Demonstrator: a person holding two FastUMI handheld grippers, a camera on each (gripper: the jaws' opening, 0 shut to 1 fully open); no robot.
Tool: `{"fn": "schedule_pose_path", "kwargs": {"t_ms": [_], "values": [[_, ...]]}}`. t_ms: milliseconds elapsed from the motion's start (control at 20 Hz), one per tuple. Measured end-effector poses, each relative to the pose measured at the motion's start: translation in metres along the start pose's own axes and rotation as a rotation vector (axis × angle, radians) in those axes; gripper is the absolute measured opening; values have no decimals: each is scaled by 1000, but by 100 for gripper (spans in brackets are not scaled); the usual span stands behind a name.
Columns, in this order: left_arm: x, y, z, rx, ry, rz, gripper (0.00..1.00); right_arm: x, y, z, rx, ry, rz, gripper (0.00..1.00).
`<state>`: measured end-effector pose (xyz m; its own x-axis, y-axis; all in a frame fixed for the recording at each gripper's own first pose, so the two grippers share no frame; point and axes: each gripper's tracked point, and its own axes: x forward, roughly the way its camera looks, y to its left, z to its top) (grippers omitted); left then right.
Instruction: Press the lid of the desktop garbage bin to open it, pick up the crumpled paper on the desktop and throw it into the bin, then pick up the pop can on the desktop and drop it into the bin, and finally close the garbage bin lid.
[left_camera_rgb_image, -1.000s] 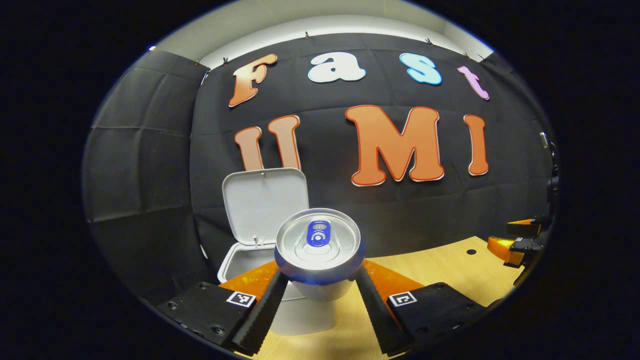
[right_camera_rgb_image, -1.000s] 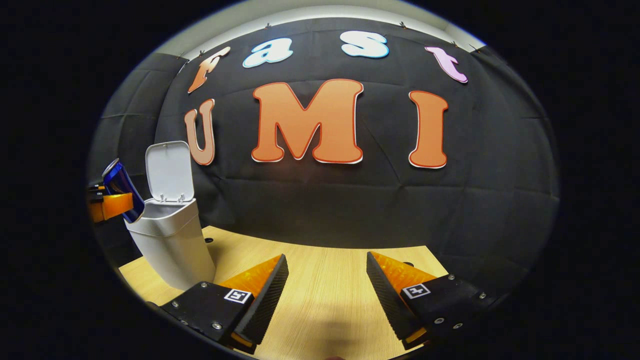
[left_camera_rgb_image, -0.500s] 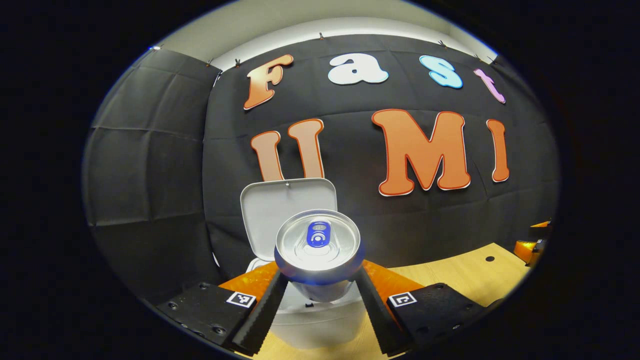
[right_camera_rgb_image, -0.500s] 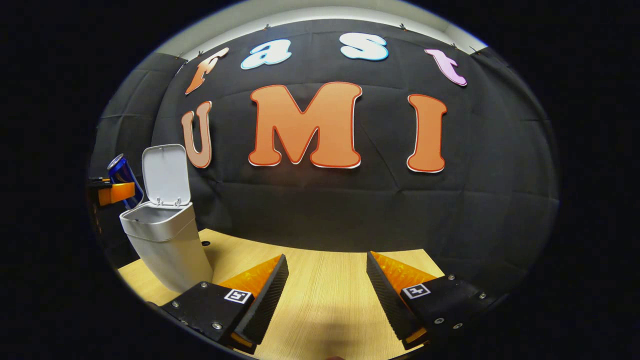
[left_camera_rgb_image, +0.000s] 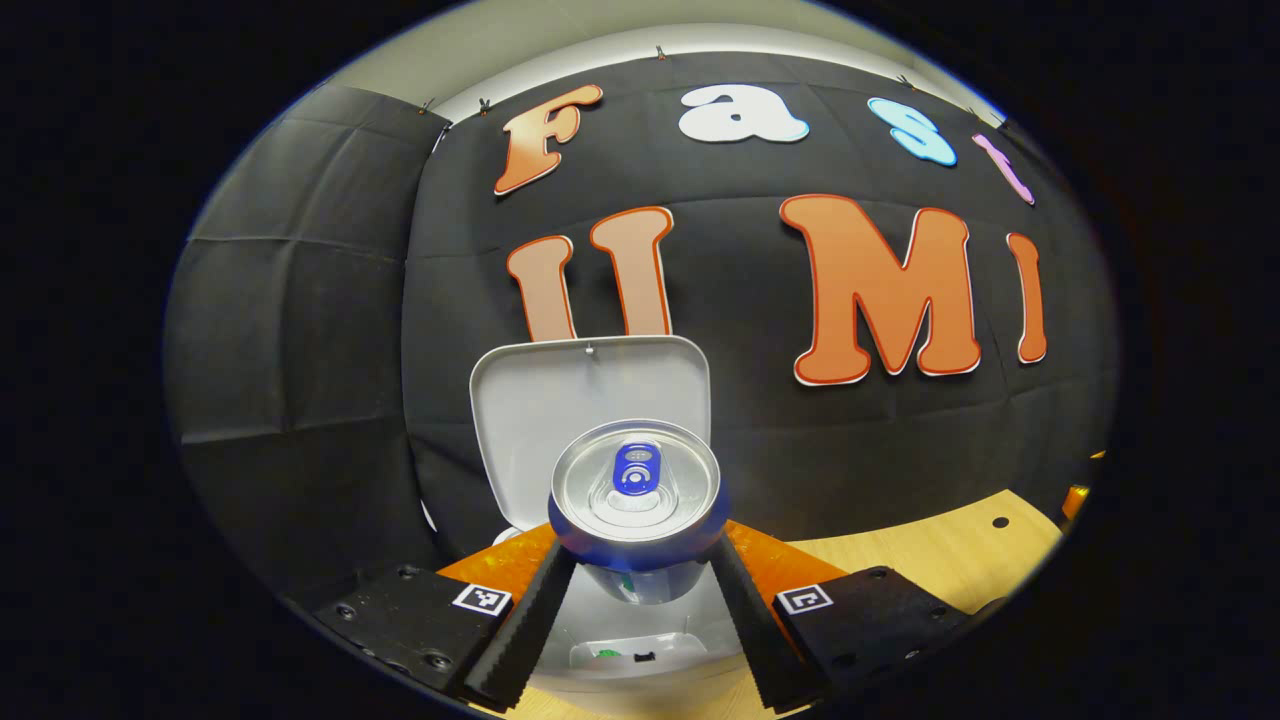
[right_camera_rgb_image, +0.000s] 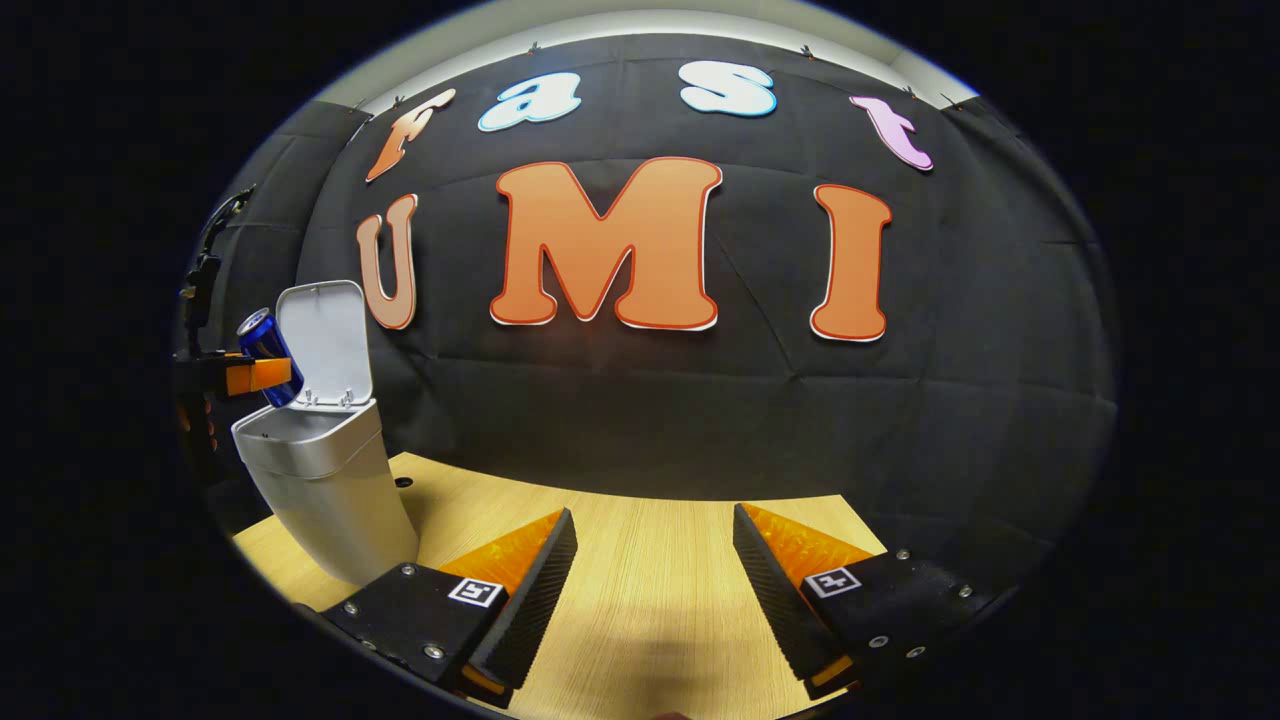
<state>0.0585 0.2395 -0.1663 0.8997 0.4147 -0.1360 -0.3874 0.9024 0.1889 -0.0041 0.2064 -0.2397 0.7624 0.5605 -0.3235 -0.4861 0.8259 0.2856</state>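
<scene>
I've got the left tongs (left_camera_rgb_image: 640, 585) clamped on the pop can (left_camera_rgb_image: 636, 490), one finger pressing each side, silver top and blue tab facing my camera. In the left gripper view, the garbage bin (left_camera_rgb_image: 640, 650) sits directly under the can, its mouth open below, and its lid (left_camera_rgb_image: 590, 400) stands upright right behind the can. Something small and pale lies down inside the bin; I can't tell what it is. In the right gripper view the can (right_camera_rgb_image: 265, 340) hangs tilted just above the bin's (right_camera_rgb_image: 320, 480) open rim, in front of the raised lid (right_camera_rgb_image: 325, 340), nothing between can and opening. The right tongs (right_camera_rgb_image: 655, 555) stand wide apart, holding nothing, hovering over bare counter (right_camera_rgb_image: 650, 590) well to the right of the bin. A small dark hole (right_camera_rgb_image: 402, 482) marks the counter just beside the bin's base.
</scene>
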Motion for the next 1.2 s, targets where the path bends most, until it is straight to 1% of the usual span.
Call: {"fn": "schedule_pose_path", "kwargs": {"t_ms": [150, 350, 400, 450, 550, 650, 900, 1200], "values": [[10, 1, -12, -4, 27, 2, 81, -1, 0, 0, -3, 0, -5, 94], [16, 2, -24, -18, 60, 2, 84, -4, -1, 0, -7, 0, -7, 94], [16, 3, -24, -17, 62, 4, 87, -3, -2, 1, -8, -2, -8, 94], [16, 3, -24, -17, 61, 5, 84, -4, -2, 2, -8, -3, -9, 93], [17, 5, -20, -20, 55, 9, 88, -5, -3, 2, -8, -5, -9, 94], [15, 7, -15, -21, 47, 13, 86, -4, -3, 2, -10, -5, -7, 93], [11, 13, 11, -47, 20, 18, 86, -5, -1, 4, -10, -9, 0, 94], [11, 31, 63, -65, -42, 21, 86, -2, 2, 7, -18, -13, 15, 93]]}}
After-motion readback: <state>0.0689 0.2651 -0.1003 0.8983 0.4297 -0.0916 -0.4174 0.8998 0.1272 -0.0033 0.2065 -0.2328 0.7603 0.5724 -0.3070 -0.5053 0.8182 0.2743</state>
